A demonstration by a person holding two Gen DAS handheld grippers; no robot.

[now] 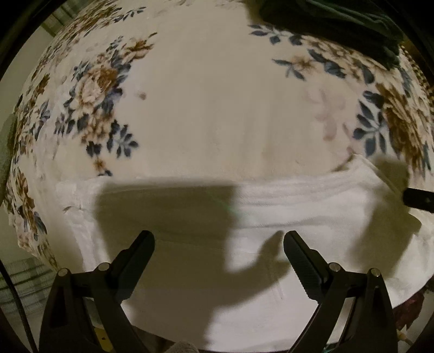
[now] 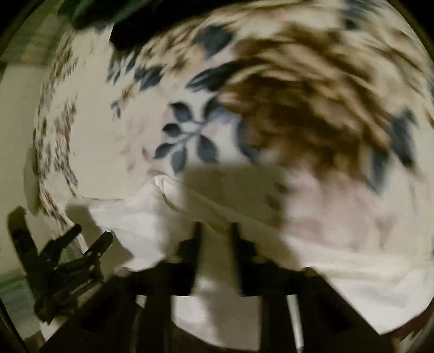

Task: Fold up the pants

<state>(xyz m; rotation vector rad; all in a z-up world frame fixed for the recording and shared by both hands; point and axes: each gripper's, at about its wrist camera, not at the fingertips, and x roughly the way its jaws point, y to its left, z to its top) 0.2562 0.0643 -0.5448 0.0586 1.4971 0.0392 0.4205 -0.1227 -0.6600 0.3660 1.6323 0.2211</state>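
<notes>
While the white pants [image 1: 298,195] lie flat in stacked layers on the floral blanket [image 1: 217,95], seemingly folded at least once, the left gripper [image 1: 219,239] hangs spread wide and empty, the right gripper [image 2: 215,225] parted, gripping nothing, so further folds probably remain.

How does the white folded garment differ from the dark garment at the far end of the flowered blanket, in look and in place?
The white folded garment is bright and lies near, right under the open jaws of the left gripper; the dark garment is nearly black-green and lies far off, at the blanket's edge. The white one spreads wide and flat in layers; the dark one shows only as a bunched heap, partly cut off. Both rest on the flowered blanket.
</notes>
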